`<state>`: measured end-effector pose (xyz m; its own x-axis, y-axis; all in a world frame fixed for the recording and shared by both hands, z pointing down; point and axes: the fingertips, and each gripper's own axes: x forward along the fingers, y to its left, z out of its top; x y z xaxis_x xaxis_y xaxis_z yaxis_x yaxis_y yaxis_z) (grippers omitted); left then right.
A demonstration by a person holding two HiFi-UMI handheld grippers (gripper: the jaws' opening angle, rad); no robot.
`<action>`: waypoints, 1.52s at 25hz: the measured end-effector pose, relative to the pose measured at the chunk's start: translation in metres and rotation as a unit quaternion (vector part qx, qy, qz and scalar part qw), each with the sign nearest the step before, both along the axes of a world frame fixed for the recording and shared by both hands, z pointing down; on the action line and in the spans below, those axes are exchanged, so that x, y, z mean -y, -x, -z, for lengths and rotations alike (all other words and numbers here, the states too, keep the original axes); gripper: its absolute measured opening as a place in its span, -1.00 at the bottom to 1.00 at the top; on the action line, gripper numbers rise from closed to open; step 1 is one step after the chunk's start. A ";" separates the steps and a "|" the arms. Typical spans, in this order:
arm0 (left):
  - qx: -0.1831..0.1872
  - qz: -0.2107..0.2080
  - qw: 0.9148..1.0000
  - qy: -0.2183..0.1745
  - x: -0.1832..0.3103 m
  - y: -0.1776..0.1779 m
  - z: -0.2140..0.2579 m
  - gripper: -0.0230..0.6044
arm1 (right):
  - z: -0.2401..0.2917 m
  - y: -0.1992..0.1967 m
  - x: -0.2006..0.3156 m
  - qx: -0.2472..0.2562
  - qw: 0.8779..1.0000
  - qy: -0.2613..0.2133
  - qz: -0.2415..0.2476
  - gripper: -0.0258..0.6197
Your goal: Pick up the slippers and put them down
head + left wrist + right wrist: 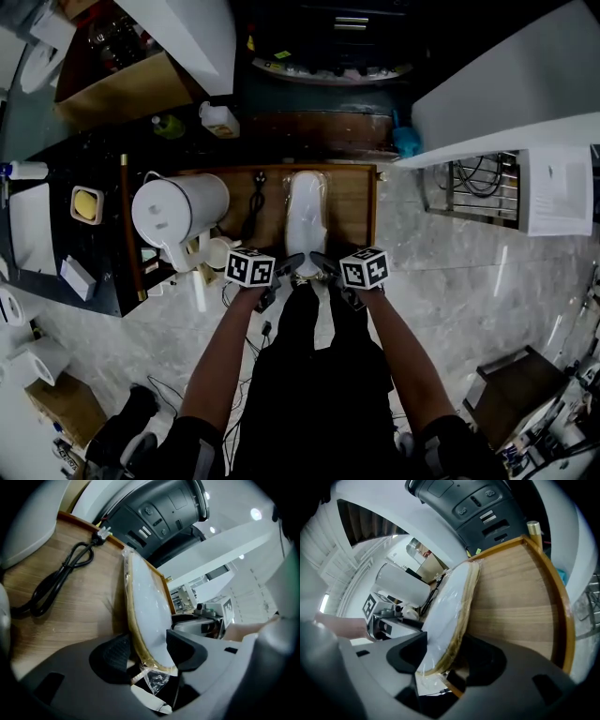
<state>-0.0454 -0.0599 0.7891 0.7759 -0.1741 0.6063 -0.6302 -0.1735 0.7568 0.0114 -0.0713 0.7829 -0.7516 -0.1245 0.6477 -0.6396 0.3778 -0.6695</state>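
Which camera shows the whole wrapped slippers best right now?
The head view: the slippers lie full length on the wooden tray, seen from above. Each gripper view shows them edge-on and foreshortened, with the near end between the tongs of the left gripper or the right gripper.

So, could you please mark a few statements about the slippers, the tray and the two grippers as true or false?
1. The plastic-wrapped slippers lie on the wooden tray. True.
2. The white kettle stands to the right of the slippers. False: in the head view it stands to their left.
3. A black power cord lies on the tray between the kettle and the slippers. True.
4. The left gripper hangs over bare floor, well away from the slippers. False: the slippers' near end is between its jaws.
5. The right gripper has the cord between its jaws. False: the slippers' near end is there too.
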 end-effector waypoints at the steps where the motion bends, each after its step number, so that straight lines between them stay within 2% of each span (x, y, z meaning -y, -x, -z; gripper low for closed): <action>1: -0.008 0.004 1.000 0.012 0.000 -0.001 -0.001 -0.17 | -0.002 0.002 0.000 -0.002 1.000 0.004 0.007 -0.15; 3: -0.028 0.020 0.999 0.034 0.000 0.000 -0.002 -0.24 | -0.003 0.005 0.000 -0.001 1.000 0.012 0.014 -0.19; 5: -0.039 0.028 0.998 0.038 -0.002 0.003 -0.001 -0.39 | -0.003 0.005 -0.001 0.000 1.000 0.016 0.016 -0.20; 9: -0.035 0.027 0.999 0.025 -0.009 0.002 0.003 -0.41 | 0.004 0.005 -0.006 -0.007 1.000 -0.002 0.018 -0.23; 14: -0.041 0.039 0.998 -0.005 -0.008 0.000 0.024 -0.41 | 0.023 0.001 -0.006 0.000 1.000 -0.024 -0.003 -0.26; 20: -0.052 0.040 0.996 -0.066 -0.002 -0.002 0.074 -0.43 | 0.070 -0.003 -0.004 0.026 0.997 -0.067 -0.018 -0.27; 25: -0.054 0.034 0.991 -0.115 -0.006 -0.001 0.118 -0.43 | 0.116 -0.003 -0.007 0.031 0.991 -0.128 -0.012 -0.27; 33: -0.058 0.035 0.978 -0.199 -0.018 0.000 0.201 -0.43 | 0.199 -0.004 -0.021 0.063 0.978 -0.196 -0.030 -0.29; 38: -0.076 0.038 0.969 -0.234 -0.039 -0.005 0.243 -0.43 | 0.241 -0.009 -0.043 0.083 0.970 -0.228 -0.036 -0.29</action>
<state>-0.0409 -0.0209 0.5461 0.8242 -0.4615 0.3283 -0.5426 -0.4771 0.6914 0.0205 -0.0286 0.5419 -0.8192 -0.4253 0.3848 -0.5735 0.6167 -0.5392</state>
